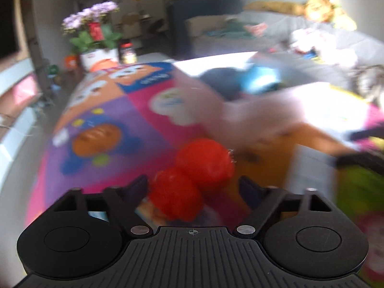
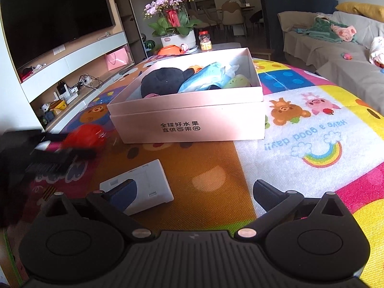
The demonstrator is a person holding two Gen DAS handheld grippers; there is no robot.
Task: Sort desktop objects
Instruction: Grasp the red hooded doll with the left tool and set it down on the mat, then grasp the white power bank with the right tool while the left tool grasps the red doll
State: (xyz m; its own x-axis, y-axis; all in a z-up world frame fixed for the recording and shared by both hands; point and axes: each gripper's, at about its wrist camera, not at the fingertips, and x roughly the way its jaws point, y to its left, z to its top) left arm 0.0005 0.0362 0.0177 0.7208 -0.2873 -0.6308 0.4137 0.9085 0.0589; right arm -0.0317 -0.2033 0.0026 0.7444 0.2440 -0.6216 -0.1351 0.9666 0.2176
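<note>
Left gripper (image 1: 193, 187) open around red bumpy toy (image 1: 192, 175), pads apart from it. Right gripper (image 2: 194, 193) open, empty, above white flat device (image 2: 146, 184) before pink box (image 2: 189, 124).

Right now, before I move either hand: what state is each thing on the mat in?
Left gripper: open, red toy between its fingers, contact unclear in the blur.
Right gripper: open, nothing between the fingers.
Pink box: lidless, upright on the play mat, partly filled.
Black plush: lying inside the box.
Red toy: on the mat, outside the box.
White flat device: flat on the mat, outside the box, by the right gripper's left finger.
</note>
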